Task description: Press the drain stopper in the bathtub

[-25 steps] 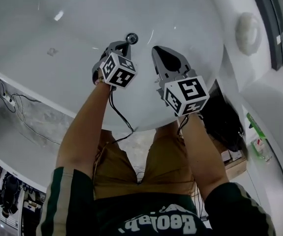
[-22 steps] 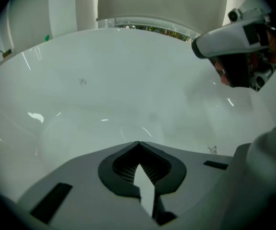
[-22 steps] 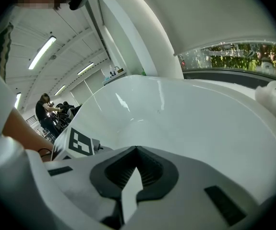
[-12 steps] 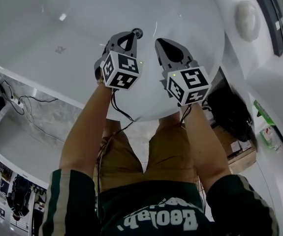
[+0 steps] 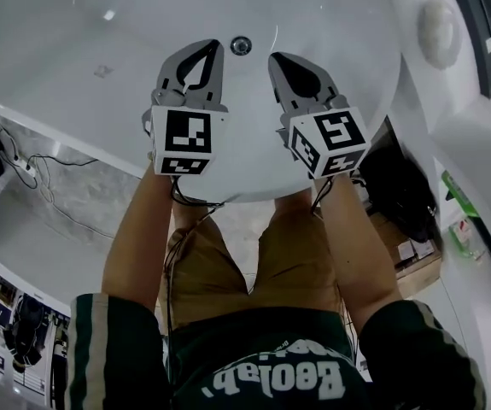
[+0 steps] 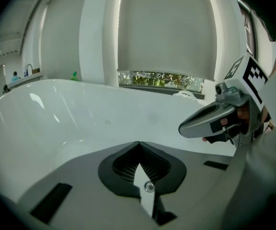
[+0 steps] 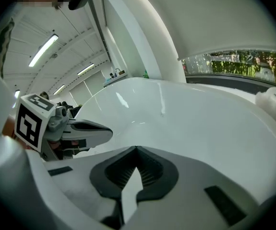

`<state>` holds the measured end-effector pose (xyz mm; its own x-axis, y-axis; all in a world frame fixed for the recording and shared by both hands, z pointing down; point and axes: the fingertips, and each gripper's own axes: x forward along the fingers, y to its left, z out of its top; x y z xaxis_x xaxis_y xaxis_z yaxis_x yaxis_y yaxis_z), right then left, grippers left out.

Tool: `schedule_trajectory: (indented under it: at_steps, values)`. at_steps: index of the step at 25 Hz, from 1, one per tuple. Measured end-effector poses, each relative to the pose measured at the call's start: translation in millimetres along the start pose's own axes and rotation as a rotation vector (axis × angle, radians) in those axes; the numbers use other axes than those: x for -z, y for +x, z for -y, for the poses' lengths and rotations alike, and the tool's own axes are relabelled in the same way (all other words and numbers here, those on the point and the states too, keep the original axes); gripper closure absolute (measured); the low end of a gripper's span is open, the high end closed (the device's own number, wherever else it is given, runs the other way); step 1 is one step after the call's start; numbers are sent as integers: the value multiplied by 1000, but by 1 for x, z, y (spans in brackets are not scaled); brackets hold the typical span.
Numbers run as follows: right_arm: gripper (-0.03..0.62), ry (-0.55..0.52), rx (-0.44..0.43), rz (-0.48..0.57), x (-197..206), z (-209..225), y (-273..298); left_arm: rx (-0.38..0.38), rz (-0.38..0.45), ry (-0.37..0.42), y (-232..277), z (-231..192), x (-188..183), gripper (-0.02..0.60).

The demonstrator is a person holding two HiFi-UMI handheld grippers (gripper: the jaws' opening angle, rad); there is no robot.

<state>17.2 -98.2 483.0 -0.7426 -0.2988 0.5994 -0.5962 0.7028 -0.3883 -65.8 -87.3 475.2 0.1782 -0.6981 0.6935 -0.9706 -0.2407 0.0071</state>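
Observation:
The round metal drain stopper sits in the floor of the white bathtub. My left gripper hangs just left of it, jaws shut with nothing held. To the stopper's right and slightly nearer is my right gripper, also shut and empty. In the left gripper view the stopper shows through the slit behind the closed tips of the left gripper, and the right gripper is at the right. The right gripper view has its own closed right gripper and the left gripper over the tub wall.
A round white knob sits on the tub's rim at the upper right. Cables lie on the floor outside the tub at the left. A dark bag and a green bottle are at the right.
The left gripper has drawn a little left of the stopper and turned its marker cube toward the head camera. The right gripper has hardly moved.

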Motion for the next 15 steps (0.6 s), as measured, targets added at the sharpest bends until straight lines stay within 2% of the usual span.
schedule_trajectory:
  at_steps: [4, 8, 15]
  values:
    - [580, -49, -9, 44, -14, -5, -6, -44, 84, -5, -23, -10, -20, 580]
    - [580, -121, -7, 105, -29, -9, -16, -67, 207, 35, -44, -12, -50, 580]
    - [580, -224, -15, 124, -43, -22, -21, -85, 277, 57, -58, -12, -73, 580]
